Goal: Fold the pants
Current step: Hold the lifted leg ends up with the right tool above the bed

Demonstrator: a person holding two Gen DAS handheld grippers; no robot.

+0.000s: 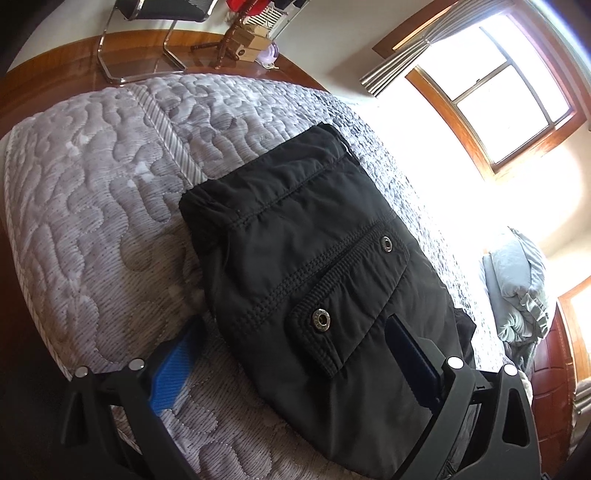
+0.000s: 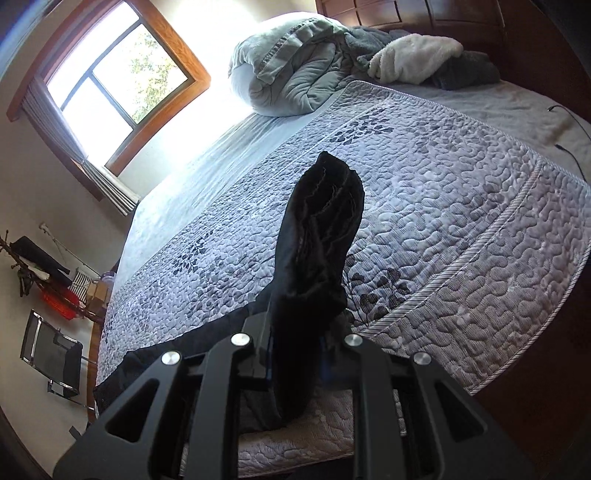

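Black pants (image 1: 314, 258) lie folded into a compact stack on the quilted bed, pocket flap with metal snaps facing up. My left gripper (image 1: 295, 354) is open, its blue pads straddling the near end of the stack; one finger (image 1: 173, 365) rests on the quilt, the other (image 1: 410, 354) on the fabric. In the right wrist view, my right gripper (image 2: 295, 354) is shut on a bunched edge of the pants (image 2: 321, 236), which stands up between the fingers above the bed.
The grey quilt (image 1: 92, 221) covers the bed (image 2: 461, 221). A rumpled duvet and blankets (image 2: 295, 66) sit at the headboard. A cable (image 2: 569, 133) lies on the sheet. A chair (image 1: 147, 33) and wooden floor are beyond the bed's edge.
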